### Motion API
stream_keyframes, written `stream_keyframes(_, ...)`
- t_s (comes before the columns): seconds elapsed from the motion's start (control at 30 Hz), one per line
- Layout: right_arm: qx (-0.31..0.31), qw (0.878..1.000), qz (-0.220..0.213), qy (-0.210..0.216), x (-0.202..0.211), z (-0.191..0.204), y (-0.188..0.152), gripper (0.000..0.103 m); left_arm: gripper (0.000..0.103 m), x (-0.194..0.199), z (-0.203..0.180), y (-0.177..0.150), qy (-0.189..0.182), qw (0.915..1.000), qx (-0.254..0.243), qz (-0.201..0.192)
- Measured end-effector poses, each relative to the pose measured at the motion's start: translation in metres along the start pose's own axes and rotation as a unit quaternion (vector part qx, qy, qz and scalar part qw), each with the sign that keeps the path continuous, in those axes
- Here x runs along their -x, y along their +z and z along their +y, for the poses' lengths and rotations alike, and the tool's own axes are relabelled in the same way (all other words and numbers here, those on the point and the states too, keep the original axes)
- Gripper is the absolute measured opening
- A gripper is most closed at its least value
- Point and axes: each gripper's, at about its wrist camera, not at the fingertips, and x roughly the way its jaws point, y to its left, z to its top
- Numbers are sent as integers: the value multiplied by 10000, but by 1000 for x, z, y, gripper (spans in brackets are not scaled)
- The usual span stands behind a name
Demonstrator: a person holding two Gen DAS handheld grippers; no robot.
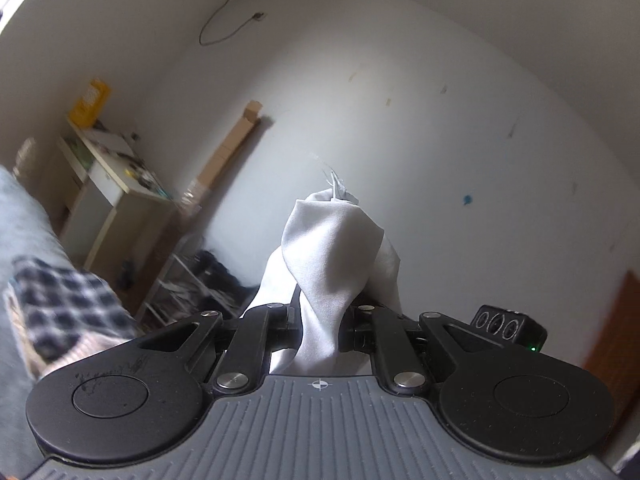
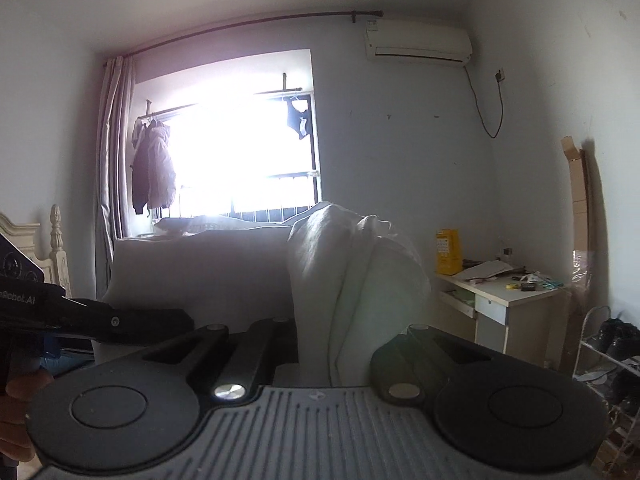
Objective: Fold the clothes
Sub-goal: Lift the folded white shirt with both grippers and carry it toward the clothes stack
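A white cloth [image 1: 332, 256] bunches up between the fingers of my left gripper [image 1: 320, 330], which is shut on it and raised toward the wall. In the right wrist view the same white cloth [image 2: 352, 280] stands in folds between the fingers of my right gripper [image 2: 334, 344], shut on it; the rest of the cloth stretches away to the left as a wide sheet [image 2: 200, 272]. The left gripper's body [image 2: 80, 320] shows at the left edge, held by a hand [image 2: 20, 388]. The fingertips of both grippers are hidden by fabric.
A checked garment [image 1: 68, 304] lies on a grey bed surface [image 1: 24, 216] at left. A small desk [image 2: 504, 300] with clutter and a yellow box [image 2: 447, 251], a shoe rack [image 2: 608, 356], a leaning cardboard strip [image 2: 578, 200], a bright window [image 2: 240, 148] and a headboard [image 2: 36, 248] surround me.
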Motion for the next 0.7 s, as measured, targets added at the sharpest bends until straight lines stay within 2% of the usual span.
stream_keyframes(0.13, 106, 9997, 166, -137, 15, -14, -3, 5, 10, -20, 14, -18, -383, 9976, 565, 86)
stream_keyframes(0.27, 37, 9978, 618, -222, -3, -33, -27, 5, 10, -38, 38, -40, -563, 9908, 1207, 226)
stream_keyframes(0.43, -64, 9922, 1203, -323, -29, -58, -60, 5, 10, -56, 94, -70, -328, 9781, 2013, 408)
stream_keyframes(0.57, -12, 9854, 1664, -358, -65, -68, -89, 5, 10, -57, 132, -76, -90, 9757, 2153, 392)
stream_keyframes(0.7, 50, 9792, 2018, -204, -106, -70, -109, 5, 10, -54, 165, -79, 63, 9737, 2251, 344)
